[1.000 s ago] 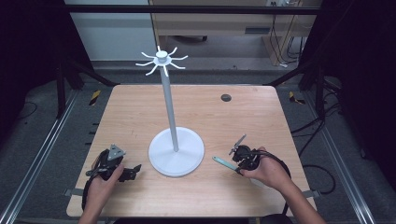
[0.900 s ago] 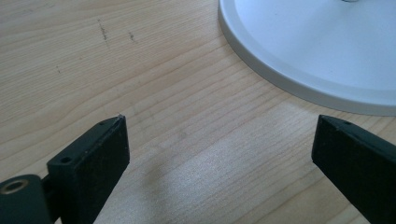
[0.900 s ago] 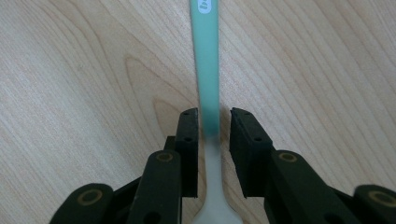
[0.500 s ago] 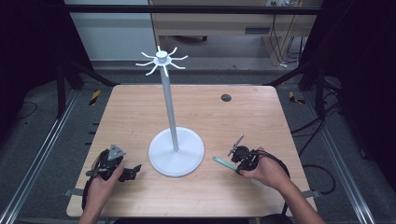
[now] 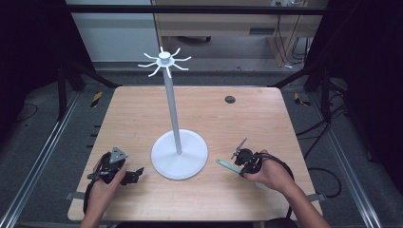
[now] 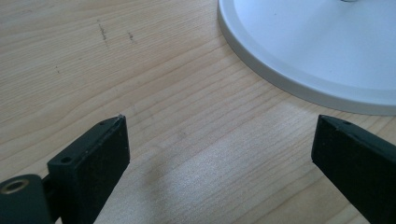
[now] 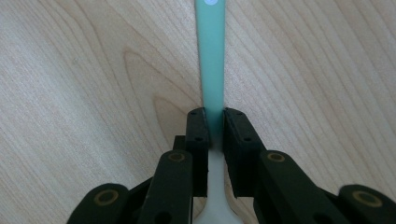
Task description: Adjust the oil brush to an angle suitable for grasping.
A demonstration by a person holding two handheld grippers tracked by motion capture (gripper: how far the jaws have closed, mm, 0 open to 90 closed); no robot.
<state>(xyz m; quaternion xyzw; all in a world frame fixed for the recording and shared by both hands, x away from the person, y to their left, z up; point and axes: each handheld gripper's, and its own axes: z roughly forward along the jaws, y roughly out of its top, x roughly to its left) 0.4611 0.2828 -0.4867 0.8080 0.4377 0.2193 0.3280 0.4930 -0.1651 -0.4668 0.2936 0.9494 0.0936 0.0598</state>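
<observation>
Now, on the bench, lower right of the high view, the right gripper, its jaws just closing, pinches a teal-handled utensil lying flat—lift level before heading for the white hook stand; left gripper gapes empty; utensil's head is cut off.

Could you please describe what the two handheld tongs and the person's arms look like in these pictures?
Both tongs are black. The left tongs carry a grey three-cornered plate on top and have flat, rectangular jaws with small screw holes. The right tongs have brass-ringed pivots on their black links, and a black cable loops behind them. The forearms are bare, with no sleeves in view.
</observation>
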